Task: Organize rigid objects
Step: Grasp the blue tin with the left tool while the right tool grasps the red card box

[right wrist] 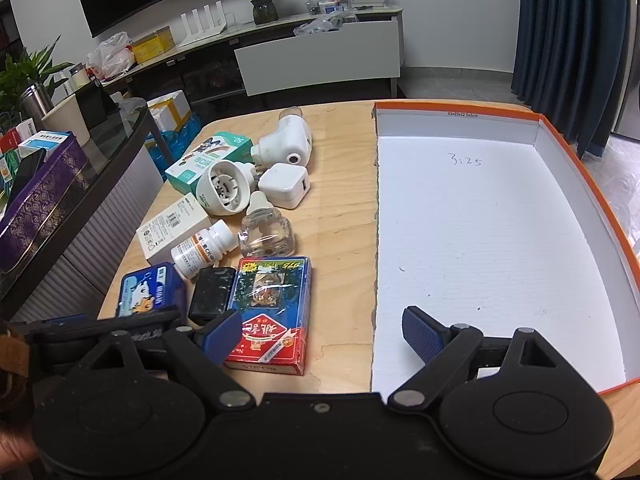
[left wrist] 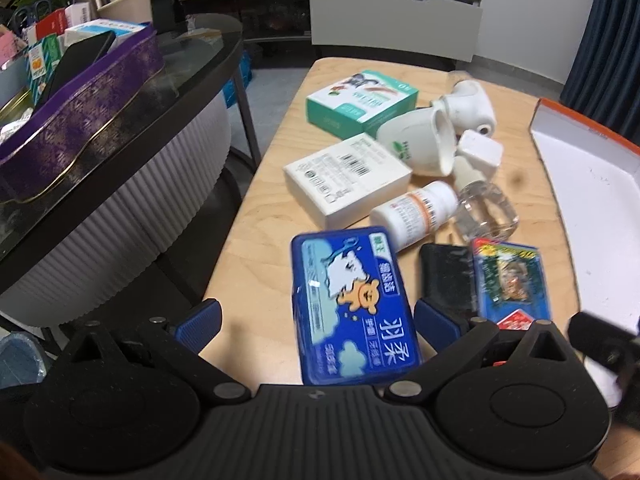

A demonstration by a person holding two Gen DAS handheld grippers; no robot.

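A blue tin [left wrist: 352, 304] with a bear picture lies on the wooden table [left wrist: 256, 264], between the open fingers of my left gripper [left wrist: 316, 324]; it also shows in the right wrist view [right wrist: 148, 294]. Beside it lie a black case [left wrist: 446, 280], a card pack [right wrist: 272, 312], a pill bottle [right wrist: 202, 250], a clear bottle [right wrist: 266, 230], white and green boxes, a white charger cube [right wrist: 286, 184] and white plug-in devices. My right gripper [right wrist: 322, 334] is open and empty over the table edge of a white, orange-rimmed box lid [right wrist: 480, 240].
A round dark side table [left wrist: 120, 152] with a purple tin [left wrist: 80, 120] stands to the left. A TV cabinet [right wrist: 320, 56] and dark curtain [right wrist: 572, 40] are behind. The box lid interior holds nothing.
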